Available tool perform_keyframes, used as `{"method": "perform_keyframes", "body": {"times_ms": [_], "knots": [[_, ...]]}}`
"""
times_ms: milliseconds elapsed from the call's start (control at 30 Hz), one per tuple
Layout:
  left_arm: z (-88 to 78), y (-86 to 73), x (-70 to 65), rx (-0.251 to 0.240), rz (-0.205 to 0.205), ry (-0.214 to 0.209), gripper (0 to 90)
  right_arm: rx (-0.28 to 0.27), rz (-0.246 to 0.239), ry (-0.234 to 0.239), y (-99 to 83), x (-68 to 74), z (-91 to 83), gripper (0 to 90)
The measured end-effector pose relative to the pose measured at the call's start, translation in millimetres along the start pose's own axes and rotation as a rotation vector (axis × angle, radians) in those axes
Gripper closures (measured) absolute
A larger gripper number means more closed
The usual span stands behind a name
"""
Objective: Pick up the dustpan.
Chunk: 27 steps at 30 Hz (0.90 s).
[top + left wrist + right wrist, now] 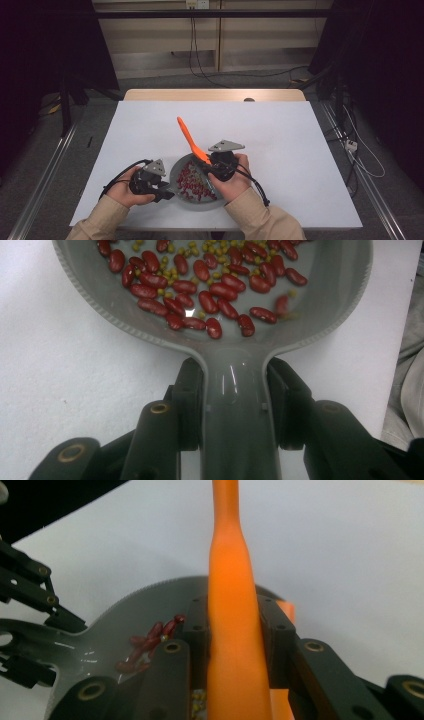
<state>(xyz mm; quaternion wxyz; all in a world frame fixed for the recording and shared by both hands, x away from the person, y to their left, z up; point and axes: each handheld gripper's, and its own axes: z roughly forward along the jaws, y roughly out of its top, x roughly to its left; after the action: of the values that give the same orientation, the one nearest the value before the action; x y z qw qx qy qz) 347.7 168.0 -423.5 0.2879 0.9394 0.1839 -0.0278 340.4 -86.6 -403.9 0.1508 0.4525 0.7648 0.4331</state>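
Grey pan: a shallow grey plastic pan [176, 176] with a ribbed rim sits on the near part of the table, between the person's two hands; its short handle [239, 405] points toward the person's left.
Contents: dark red kidney beans [210, 292] lie scattered over the pan floor, mixed with small yellow-green peas [172, 271]; in the high view the beans spread across most of the pan.
Orange spatula: an orange spatula [191, 140] stands tilted over the pan's far right edge, its slim handle pointing up and away across the table, its wide end down by the pan, just beside the beans.
Left gripper: the left gripper [235, 407] is clamped on the pan's handle, one black jaw pressed against each side of it, right where the handle meets the bowl; the left hand [122, 187] holds it low at the pan's left.
Right gripper: the right gripper [234, 630] is clamped around the spatula's broad lower shaft, the jaws tight on both sides of the orange plastic; the right hand [235, 177] holds it over the pan's right rim.
Between the two: both grippers are close together across the pan, the left gripper's jaws showing at the left edge of the right gripper view.
Table: a white tabletop [280, 145] carries the pan.
Surroundings: grey floor, cables and dark curtains lie beyond the table.
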Motion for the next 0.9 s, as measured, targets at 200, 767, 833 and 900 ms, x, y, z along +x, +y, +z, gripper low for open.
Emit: {"method": "perform_keyframes", "body": {"times_ms": [200,767,833,900], "knots": [[-0.5,-0.6,0.4,-0.003,-0.004,0.0,63.0,-0.038,0.007,-0.051,4.0,-32.8,-14.7,70.7],[-0.1,-1.6,1.3,0.0,-0.005,-0.005,62.9,0.173,-0.058,-0.166,-10.3,-71.9,-16.9,62.5],[-0.2,-1.6,1.1,0.004,-0.005,-0.001,62.9,0.203,-0.097,-0.192,-7.1,-71.1,-18.2,66.3],[-0.1,-1.6,1.2,-0.001,-0.006,-0.004,62.9,0.236,-0.095,-0.202,-7.6,-71.1,-18.6,70.8]]}}
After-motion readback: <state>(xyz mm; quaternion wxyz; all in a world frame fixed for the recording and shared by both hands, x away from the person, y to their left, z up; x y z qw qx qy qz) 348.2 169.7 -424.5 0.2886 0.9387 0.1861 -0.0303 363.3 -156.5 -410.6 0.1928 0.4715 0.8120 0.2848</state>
